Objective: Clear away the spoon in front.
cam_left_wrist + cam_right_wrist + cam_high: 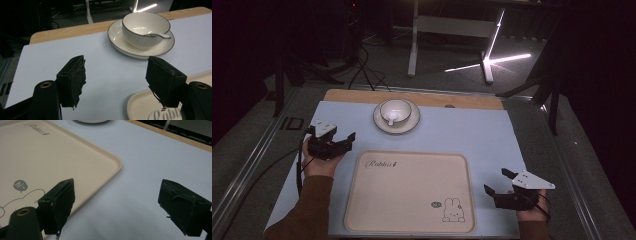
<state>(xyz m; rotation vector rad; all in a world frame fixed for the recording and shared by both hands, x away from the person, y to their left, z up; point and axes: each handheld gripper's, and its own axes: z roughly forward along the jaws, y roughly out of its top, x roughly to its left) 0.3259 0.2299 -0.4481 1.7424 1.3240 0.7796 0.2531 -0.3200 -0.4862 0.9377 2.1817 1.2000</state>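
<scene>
A white bowl (395, 111) with a white spoon (389, 120) in it stands on a white saucer (411, 124) at the back middle of the light blue mat (472, 135). A beige tray (407, 195) with a rabbit drawing lies at the front middle. My left gripper (346, 142) hovers open left of the tray, with nothing in it. In the left gripper view, the left gripper (116, 62) points at the bowl (146, 28), the spoon (160, 35) and the saucer (115, 41). My right gripper (495, 181) is open and holds nothing, right of the tray. In the right gripper view, the right gripper (117, 183) hangs over the mat by the tray's corner (110, 162).
The mat covers a wooden tabletop (362, 96) whose far edge shows behind the saucer. Beyond it are a dark floor, cables (367, 70) and white table legs (413, 50). Bare mat (492, 145) lies between the tray and the right edge.
</scene>
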